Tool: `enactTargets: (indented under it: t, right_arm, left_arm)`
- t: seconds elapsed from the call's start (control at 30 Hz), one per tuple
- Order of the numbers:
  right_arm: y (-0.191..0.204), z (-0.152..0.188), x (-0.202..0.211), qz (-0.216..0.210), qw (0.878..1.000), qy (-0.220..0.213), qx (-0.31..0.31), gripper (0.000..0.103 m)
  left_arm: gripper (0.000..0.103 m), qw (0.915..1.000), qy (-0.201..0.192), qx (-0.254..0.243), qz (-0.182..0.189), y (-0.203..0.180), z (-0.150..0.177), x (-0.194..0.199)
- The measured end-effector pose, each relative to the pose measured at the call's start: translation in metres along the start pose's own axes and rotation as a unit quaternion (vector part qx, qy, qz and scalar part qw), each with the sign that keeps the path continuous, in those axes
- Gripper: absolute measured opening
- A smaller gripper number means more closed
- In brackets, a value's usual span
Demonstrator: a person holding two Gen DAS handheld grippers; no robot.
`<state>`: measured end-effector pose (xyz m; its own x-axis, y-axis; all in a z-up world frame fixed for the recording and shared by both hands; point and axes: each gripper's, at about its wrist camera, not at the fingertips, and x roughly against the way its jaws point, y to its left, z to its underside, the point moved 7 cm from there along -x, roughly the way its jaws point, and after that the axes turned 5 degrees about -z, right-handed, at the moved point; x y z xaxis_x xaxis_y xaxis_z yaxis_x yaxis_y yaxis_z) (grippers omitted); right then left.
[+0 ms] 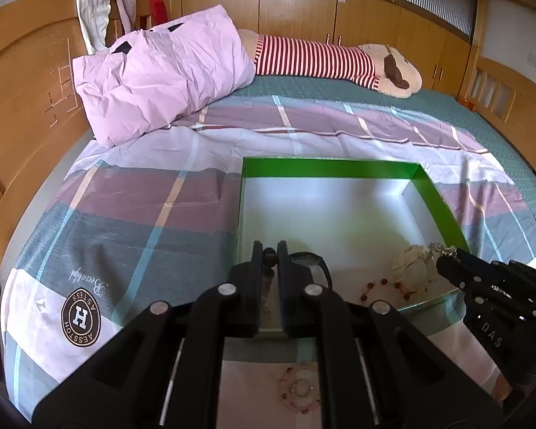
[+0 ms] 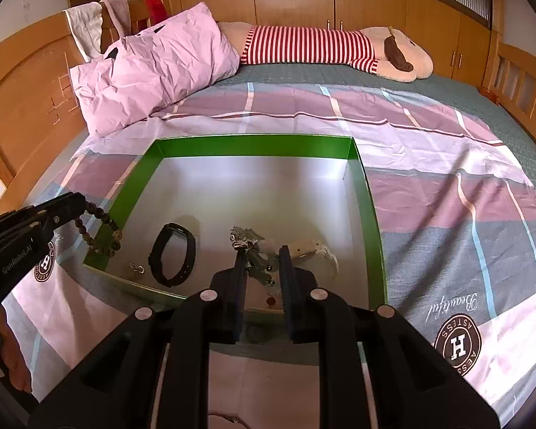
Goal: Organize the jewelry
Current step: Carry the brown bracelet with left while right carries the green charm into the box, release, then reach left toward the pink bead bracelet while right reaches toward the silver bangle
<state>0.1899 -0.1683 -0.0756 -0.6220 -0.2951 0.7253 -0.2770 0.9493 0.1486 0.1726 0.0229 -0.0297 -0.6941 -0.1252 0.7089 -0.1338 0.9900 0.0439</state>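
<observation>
A green-walled box (image 1: 328, 168) (image 2: 253, 146) with a white floor lies on the bed. My left gripper (image 1: 269, 250) is shut on a dark bead bracelet (image 2: 100, 228), which hangs over the box's near left corner. My right gripper (image 2: 262, 254) (image 1: 446, 261) is shut on a silver chain with small beads and charms (image 2: 246, 241), low over the box floor. In the box lie a black band (image 2: 173, 254), a cream bracelet (image 2: 314, 250) (image 1: 414, 264), a bracelet with red beads (image 1: 382, 289) and a small silver piece (image 2: 135, 270).
A pink beaded bracelet (image 1: 300, 388) lies on the sheet in front of the box. A lilac pillow (image 1: 160, 71) and a striped plush toy (image 1: 339, 60) lie at the far side of the bed. A wooden headboard (image 1: 21, 100) stands left.
</observation>
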Motion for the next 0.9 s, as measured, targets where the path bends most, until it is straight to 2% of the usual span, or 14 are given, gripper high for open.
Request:
enactTargets:
  t: [0.07,0.1,0.13,0.17,0.2,0.3,0.37,0.43,0.6,0.73,0.9]
  right_arm:
    - [-0.004,0.001,-0.002,0.004,1.0,0.005,-0.009,0.018]
    - [-0.007,0.002,-0.003,0.007,1.0,0.009,-0.015,0.019]
    - [-0.009,0.002,-0.004,0.009,1.0,0.013,-0.021,0.027]
    - [-0.012,0.003,-0.005,0.009,0.999,0.016,-0.029,0.039]
    - [-0.014,0.003,-0.003,0.006,0.999,0.014,-0.039,0.044]
    - [-0.013,0.001,0.007,-0.004,0.999,0.009,-0.047,0.045]
    - [-0.007,0.002,0.016,-0.016,0.999,0.011,-0.045,0.045]
    - [0.006,0.011,0.023,-0.041,0.998,0.026,-0.035,0.045]
    - [0.035,0.048,0.016,-0.056,0.995,0.086,0.018,0.045]
    - [0.034,0.086,0.001,-0.059,0.987,0.151,0.004,0.045]
    - [0.023,0.113,-0.005,-0.031,0.984,0.173,0.017,0.045]
  left_arm:
    - [0.01,1.0,0.005,-0.004,-0.001,-0.002,0.002,-0.003]
    - [0.014,1.0,0.007,-0.006,-0.001,-0.003,0.003,-0.003]
    - [0.027,0.9999,0.012,-0.007,0.002,-0.004,0.005,-0.005]
    - [0.035,0.9999,0.014,-0.005,0.004,-0.004,0.005,-0.006]
    - [0.043,0.9999,0.014,-0.002,0.008,-0.005,0.006,-0.006]
    - [0.043,0.9995,0.022,0.003,0.022,-0.004,0.006,-0.003]
    - [0.048,0.9984,0.032,0.017,0.044,0.001,0.006,0.005]
    - [0.061,0.9971,0.042,0.021,0.059,0.005,0.009,0.012]
    - [0.062,0.9942,0.084,-0.019,0.064,0.0,0.044,0.017]
    - [0.062,0.987,0.14,-0.051,0.061,-0.004,0.077,-0.001]
    - [0.059,0.9776,0.2,-0.02,0.063,0.007,0.095,-0.03]
